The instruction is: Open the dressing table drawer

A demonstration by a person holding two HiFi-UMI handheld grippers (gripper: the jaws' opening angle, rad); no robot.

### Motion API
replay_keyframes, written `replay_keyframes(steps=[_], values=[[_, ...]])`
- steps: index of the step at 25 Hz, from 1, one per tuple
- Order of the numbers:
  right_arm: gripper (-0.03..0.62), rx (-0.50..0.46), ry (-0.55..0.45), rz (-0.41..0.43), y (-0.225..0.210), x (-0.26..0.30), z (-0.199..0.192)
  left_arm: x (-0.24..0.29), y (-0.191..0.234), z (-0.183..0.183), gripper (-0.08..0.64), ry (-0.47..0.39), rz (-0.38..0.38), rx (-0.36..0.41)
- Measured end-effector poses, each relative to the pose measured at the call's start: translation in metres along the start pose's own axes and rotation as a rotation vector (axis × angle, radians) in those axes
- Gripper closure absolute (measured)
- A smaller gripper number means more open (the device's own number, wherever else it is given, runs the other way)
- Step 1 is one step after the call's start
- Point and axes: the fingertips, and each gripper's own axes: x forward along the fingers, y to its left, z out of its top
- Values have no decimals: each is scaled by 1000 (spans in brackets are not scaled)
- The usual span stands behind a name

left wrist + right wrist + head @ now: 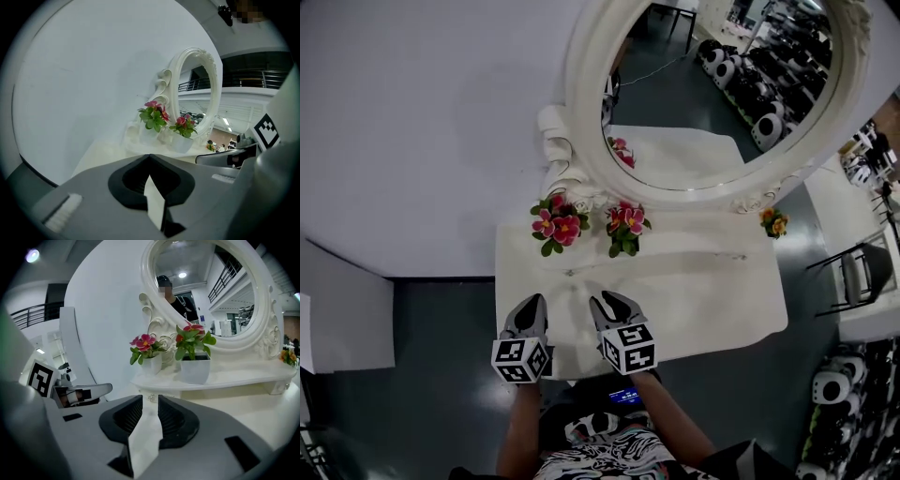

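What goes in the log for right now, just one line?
left gripper: shut, empty | right gripper: open, empty | drawer knob: ahead of right gripper, untouched

No words, brands or numbers are legible; the left gripper (pixel 533 302) and right gripper (pixel 607 300) show only black-and-white square markers.

My head camera looks steeply down from above onto the dressing table (pixel 741 300), with the left gripper (pixel 530 314) and right gripper (pixel 607 314) at its near edge. The left gripper view sits low over the tabletop, facing the mirror (pixel 197 89) obliquely from its left. The right gripper view faces it more squarely, near. All three share the pink flowers (pixel 145 341).
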Motion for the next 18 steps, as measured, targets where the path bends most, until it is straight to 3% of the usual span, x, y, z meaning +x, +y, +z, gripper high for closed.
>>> replay_keyframes(steps=[8,18], values=[[476,-1,43,7,-1,34,-3,24,13,0,558,37,-4,18],[459,-10,121,56,1,94,-26,43,30,-17,558,85,14,-11]])
